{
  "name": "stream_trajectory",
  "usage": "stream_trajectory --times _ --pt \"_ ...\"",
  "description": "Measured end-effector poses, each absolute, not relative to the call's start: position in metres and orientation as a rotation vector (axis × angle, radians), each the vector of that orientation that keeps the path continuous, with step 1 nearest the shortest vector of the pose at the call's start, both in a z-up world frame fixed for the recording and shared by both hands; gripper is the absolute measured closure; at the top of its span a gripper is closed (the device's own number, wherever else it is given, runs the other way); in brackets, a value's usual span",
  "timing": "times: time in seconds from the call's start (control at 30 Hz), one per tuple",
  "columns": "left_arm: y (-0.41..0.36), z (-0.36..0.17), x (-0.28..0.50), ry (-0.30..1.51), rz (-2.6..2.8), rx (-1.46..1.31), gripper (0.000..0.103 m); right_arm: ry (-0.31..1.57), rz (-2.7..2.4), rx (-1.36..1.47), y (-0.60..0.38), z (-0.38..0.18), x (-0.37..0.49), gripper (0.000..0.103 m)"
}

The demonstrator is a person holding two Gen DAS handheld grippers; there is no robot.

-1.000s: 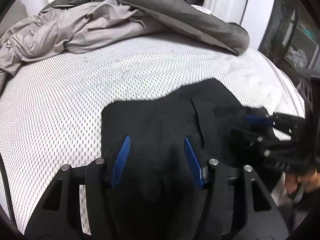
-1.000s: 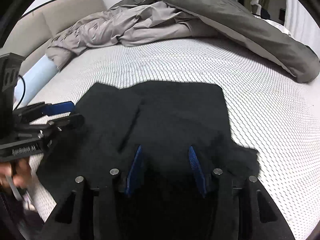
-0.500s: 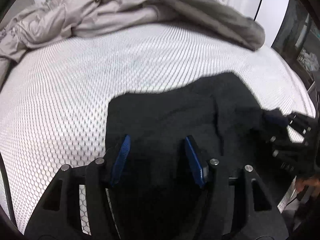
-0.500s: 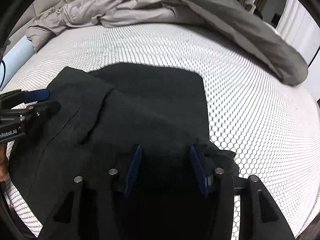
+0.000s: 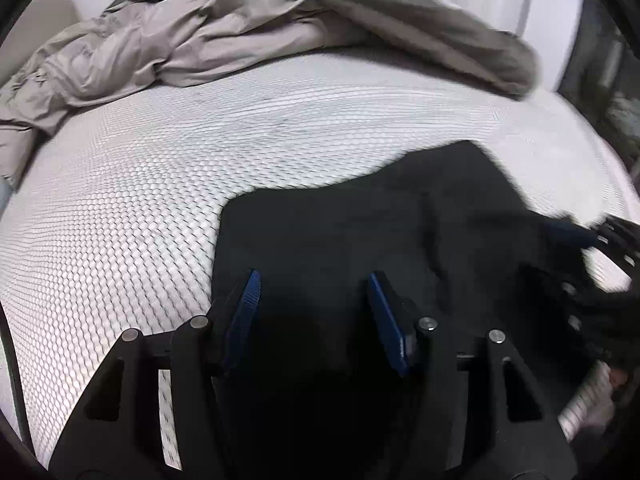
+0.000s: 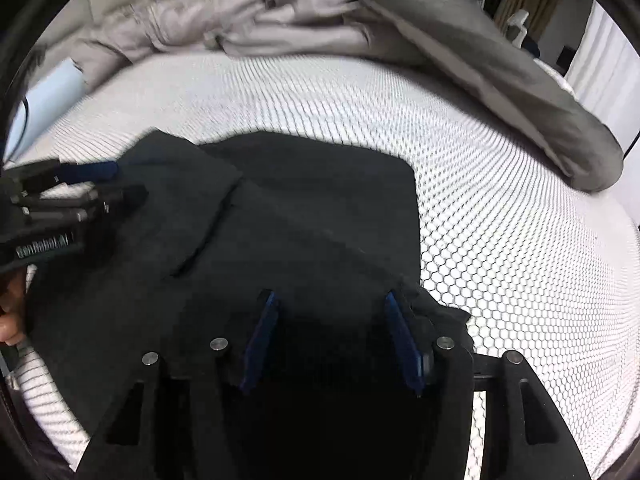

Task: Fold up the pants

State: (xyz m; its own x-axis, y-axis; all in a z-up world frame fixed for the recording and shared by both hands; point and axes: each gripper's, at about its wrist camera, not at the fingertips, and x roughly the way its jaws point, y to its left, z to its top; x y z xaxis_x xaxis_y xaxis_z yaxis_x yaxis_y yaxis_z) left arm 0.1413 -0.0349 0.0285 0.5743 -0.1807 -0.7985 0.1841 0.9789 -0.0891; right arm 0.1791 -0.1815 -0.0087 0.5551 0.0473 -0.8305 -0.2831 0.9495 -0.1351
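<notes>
Black pants [image 5: 360, 232] lie folded on the white mesh mattress [image 5: 140, 200]; in the right wrist view the pants [image 6: 304, 216] fill the middle. My left gripper [image 5: 312, 284] is open, its blue pads [image 5: 248, 304] standing over the near left part of the pants; it also shows in the right wrist view [image 6: 108, 184]. My right gripper [image 6: 330, 304] is open over the near right edge of the pants, with bunched cloth beside its right finger; it also shows in the left wrist view [image 5: 588, 252]. Whether either touches the cloth is not clear.
A crumpled beige sheet [image 5: 152, 48] and a grey duvet [image 5: 420, 28] are heaped at the far side of the mattress; the duvet [image 6: 500, 72] runs down the right in the right wrist view. A pale blue pillow [image 6: 52, 88] lies at the left edge.
Both grippers have moved forward over the pants, which now lie nearer and larger in both views. The jaws stay open.
</notes>
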Motion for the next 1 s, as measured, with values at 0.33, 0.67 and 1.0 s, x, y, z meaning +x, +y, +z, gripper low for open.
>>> stream_trajectory --times 0.33,0.67,1.0 --pt "-0.032 0.017 0.085 0.965 -0.394 0.072 0.047 0.978 0.323 -0.335 -0.169 -0.028 0.163 0.047" --pt "-0.016 0.016 0.031 0.931 -0.424 0.056 0.043 0.910 0.451 -0.241 -0.159 -0.006 0.132 0.047" --pt "0.024 0.016 -0.003 0.917 -0.425 0.035 0.040 0.897 0.382 -0.142 -0.262 0.000 0.114 0.043"
